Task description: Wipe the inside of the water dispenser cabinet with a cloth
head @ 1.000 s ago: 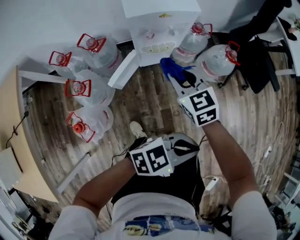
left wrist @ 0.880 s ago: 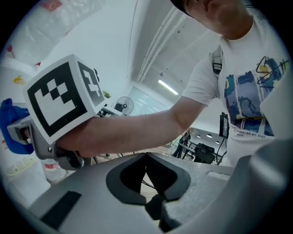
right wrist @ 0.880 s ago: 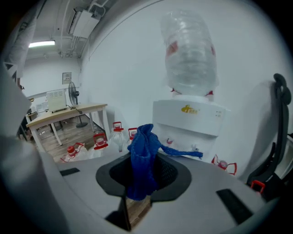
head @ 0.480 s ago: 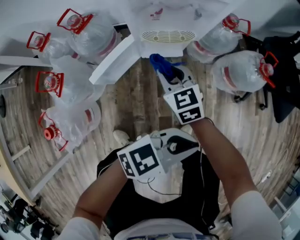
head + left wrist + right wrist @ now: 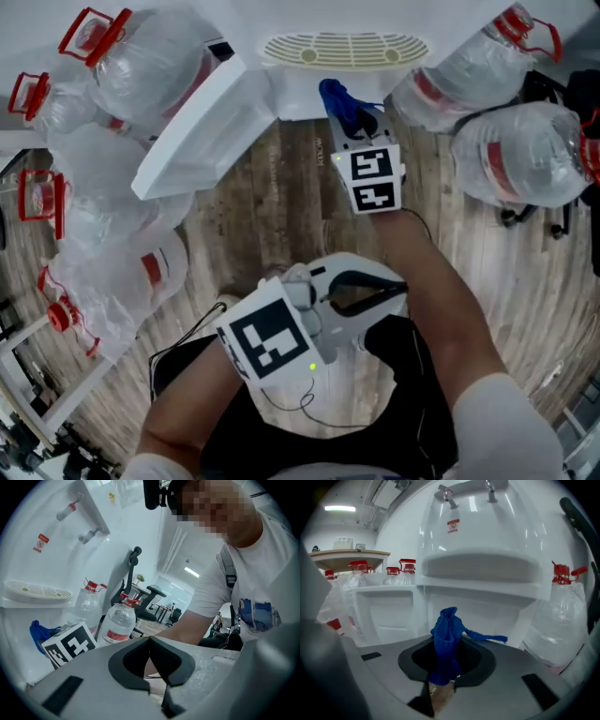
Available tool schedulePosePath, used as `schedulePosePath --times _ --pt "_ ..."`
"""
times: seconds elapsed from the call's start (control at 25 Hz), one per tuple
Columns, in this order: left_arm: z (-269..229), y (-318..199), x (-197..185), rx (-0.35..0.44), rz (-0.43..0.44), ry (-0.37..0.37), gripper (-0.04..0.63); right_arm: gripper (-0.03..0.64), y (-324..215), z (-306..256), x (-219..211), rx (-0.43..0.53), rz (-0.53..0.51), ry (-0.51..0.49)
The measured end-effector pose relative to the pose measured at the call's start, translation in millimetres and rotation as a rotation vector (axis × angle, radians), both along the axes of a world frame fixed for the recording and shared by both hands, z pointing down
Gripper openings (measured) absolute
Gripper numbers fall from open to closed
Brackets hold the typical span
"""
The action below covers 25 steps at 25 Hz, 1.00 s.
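The white water dispenser (image 5: 339, 56) stands ahead, its lower cabinet (image 5: 478, 616) open and its door (image 5: 202, 127) swung out to the left. My right gripper (image 5: 345, 114) is shut on a bunched blue cloth (image 5: 337, 98), held just in front of the cabinet opening. In the right gripper view the blue cloth (image 5: 446, 639) stands up between the jaws, with the cabinet's white interior behind it. My left gripper (image 5: 375, 289) hangs back near the person's body, jaws shut with nothing between them (image 5: 151, 660).
Several large clear water bottles with red caps crowd both sides: bottles on the left (image 5: 112, 122) and bottles on the right (image 5: 520, 141). The drip tray grille (image 5: 342, 49) juts out above the cabinet. Wooden floor (image 5: 281, 216) lies below. A black chair base (image 5: 553, 220) sits far right.
The head and both grippers have moved closer to the dispenser. My right gripper carried the blue cloth forward to the cabinet opening. The left gripper stays back.
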State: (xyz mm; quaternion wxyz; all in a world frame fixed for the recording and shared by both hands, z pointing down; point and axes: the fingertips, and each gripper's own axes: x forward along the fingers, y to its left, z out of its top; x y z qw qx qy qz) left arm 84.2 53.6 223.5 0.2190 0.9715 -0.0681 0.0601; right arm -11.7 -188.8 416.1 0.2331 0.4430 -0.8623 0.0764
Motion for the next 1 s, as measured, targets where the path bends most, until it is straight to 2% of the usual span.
schedulePosePath --times 0.12,0.44,0.68,0.88,1.0 --pt "28.8 -10.5 -6.6 0.020 0.008 -0.016 0.003 0.084 -29.6 35.4 1.9 0.034 0.058 -0.032" --pt "82.4 -32.0 -22.4 0.011 -0.013 -0.047 0.003 0.084 -102.6 114.1 10.1 0.093 0.184 -0.098" --pt "94.2 -41.8 -25.7 0.013 -0.008 -0.049 0.003 0.084 -146.8 137.9 22.7 0.123 0.304 -0.139" --pt "95.8 -50.6 -31.1 0.040 0.002 -0.062 0.003 0.084 -182.7 151.0 31.9 0.103 0.473 -0.197" --pt "94.2 -56.1 -39.0 0.046 0.013 -0.062 0.003 0.084 -195.3 158.8 41.2 0.064 0.583 -0.183"
